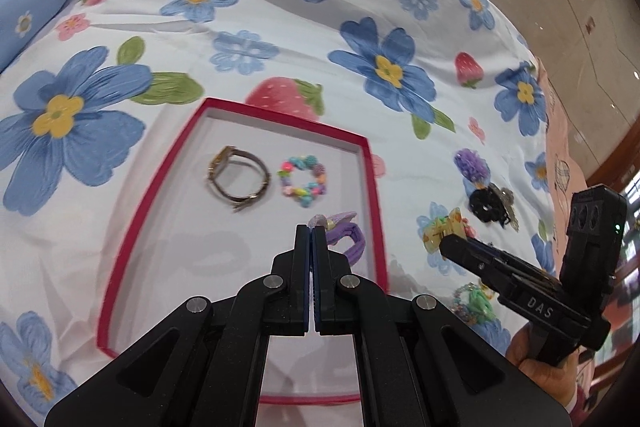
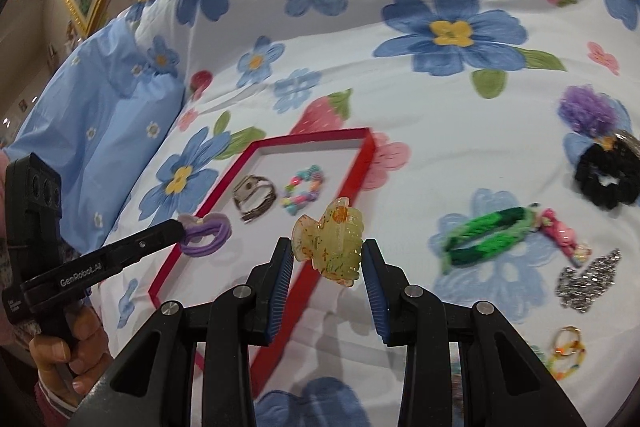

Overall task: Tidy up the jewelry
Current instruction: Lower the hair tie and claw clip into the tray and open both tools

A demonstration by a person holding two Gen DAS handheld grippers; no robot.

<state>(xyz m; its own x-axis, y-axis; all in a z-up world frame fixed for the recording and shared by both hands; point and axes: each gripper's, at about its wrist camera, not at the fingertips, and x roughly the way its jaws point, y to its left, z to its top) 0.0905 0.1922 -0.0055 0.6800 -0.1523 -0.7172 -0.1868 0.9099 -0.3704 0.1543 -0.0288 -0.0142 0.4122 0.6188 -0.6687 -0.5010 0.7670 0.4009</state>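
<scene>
We note, at far left, the red-rimmed tray [image 2: 224,195] lying on the flower-print bedspread [image 2: 440,131]; inside it a watch [image 1: 238,179] and, just beside it to the right, a pastel bead bracelet [image 1: 303,180]; both rest flat on the tray floor.

Left gripper [image 2: 182,227]: jaws fully together, pinching a purple hair tie [image 2: 204,233]; in the right wrist view the tie hangs over the tray's near-left rim, and in the left wrist view it sits above the tray's right-hand part, near the rim.

Right gripper [image 2: 327,259]: jaws part-way apart and clamped on a yellow-green claw clip [image 2: 328,245]; the clip stands between the blue pads with its long axis running roughly up and away from the camera; it is held clear of the bed.

Key relation: the tray lies to the left of and beyond the clip; we judge the right hand must carry it leftward over the rim, while the left hand is already nearer to a drop.

Further right, loose on the bedspread: a green braided band [image 2: 486,233], a black scrunchie [image 2: 606,179], a purple scrunchie [image 2: 586,111], a silver sparkly piece [image 2: 588,279], small rings [image 2: 568,345]; all well apart from the tray.
</scene>
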